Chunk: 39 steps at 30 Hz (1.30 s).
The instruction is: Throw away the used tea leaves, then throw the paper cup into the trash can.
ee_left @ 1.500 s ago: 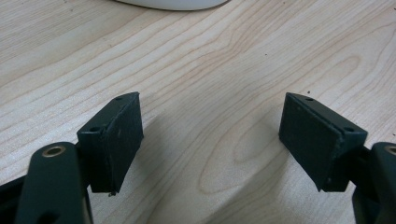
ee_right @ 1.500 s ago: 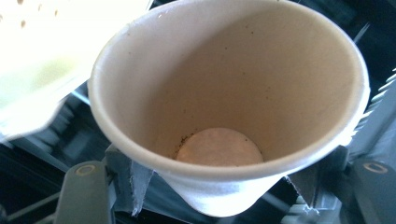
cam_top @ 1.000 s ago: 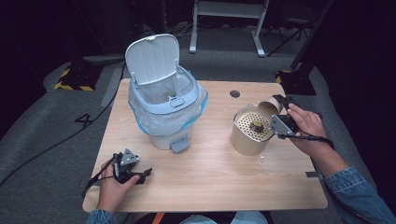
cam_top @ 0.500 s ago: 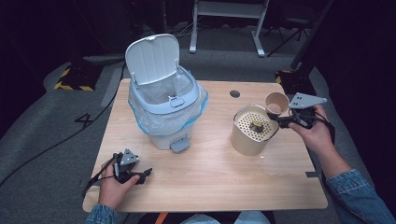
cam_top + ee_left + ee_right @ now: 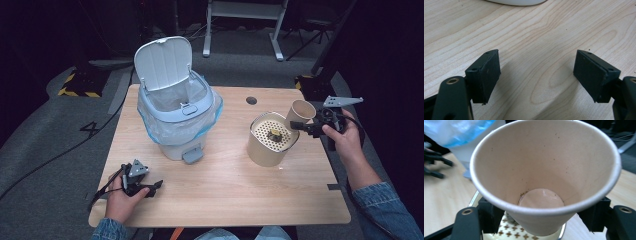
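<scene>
The right gripper (image 5: 306,126) clamps a paper cup (image 5: 300,113) above the far-right rim of the perforated canister (image 5: 271,140). The cup is nearly empty, with residue remaining; dregs lie on the canister's strainer. Disposal remains: the open pedal bin (image 5: 176,112) stands left of the canister, path unobstructed. The left gripper (image 5: 150,186) rests wide, empty.

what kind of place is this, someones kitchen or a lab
Most likely a lab or recording studio, not a kitchen. The wooden table stands alone on grey carpet in a dark room, with yellow-and-black hazard tape on the floor and a metal equipment stand behind it.
</scene>
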Motion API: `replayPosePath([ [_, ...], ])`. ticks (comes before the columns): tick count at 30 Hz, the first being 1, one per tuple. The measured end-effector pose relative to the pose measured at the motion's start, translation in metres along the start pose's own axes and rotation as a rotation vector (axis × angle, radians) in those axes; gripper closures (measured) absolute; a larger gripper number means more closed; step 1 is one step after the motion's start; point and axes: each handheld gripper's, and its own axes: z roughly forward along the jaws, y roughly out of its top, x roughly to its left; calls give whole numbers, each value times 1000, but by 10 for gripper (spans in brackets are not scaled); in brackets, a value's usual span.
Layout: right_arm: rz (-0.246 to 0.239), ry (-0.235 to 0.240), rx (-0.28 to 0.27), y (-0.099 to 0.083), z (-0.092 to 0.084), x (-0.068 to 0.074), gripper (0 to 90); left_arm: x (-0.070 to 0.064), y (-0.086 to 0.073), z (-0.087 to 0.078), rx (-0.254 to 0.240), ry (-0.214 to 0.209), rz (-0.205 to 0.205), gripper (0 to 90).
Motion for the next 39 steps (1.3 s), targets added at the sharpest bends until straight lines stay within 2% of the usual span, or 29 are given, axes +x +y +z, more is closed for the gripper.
replayPosePath([
  [4,12,38,-20,-2,-1,-1,303,0,0,0,0,0,0,220],
  [11,-33,15,-13,3,-1,5,301,0,0,0,0,0,0,219],
  [17,-52,20,-15,11,3,13,299,0,0,0,-1,0,0,219],
  [30,-135,79,-26,58,25,34,298,0,0,0,1,2,1,220],
  [39,-176,118,-12,91,45,48,296,0,0,0,0,4,1,220],
])
